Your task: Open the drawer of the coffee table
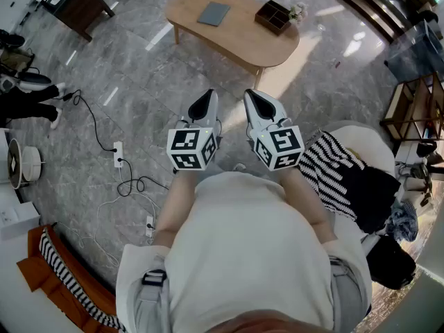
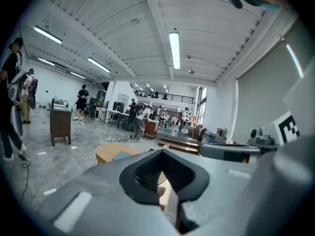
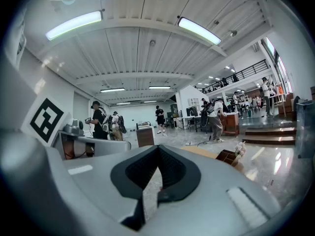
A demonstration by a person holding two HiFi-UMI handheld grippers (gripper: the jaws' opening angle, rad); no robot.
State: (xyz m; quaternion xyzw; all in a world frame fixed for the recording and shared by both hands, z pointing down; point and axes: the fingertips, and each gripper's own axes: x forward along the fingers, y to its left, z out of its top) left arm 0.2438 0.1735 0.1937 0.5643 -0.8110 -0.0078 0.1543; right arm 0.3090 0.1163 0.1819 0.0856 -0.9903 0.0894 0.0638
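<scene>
Head view: my left tongs [image 1: 207,99] and right tongs [image 1: 255,99] at frame centre, both fully closed, empty. Coffee table [image 1: 236,33] well apart, upper centre; drawer not visible. Judged risks: closed tongs cannot take handle; wrong-side approach misses drawer; power strip [image 1: 118,155] at left could trip me.
</scene>
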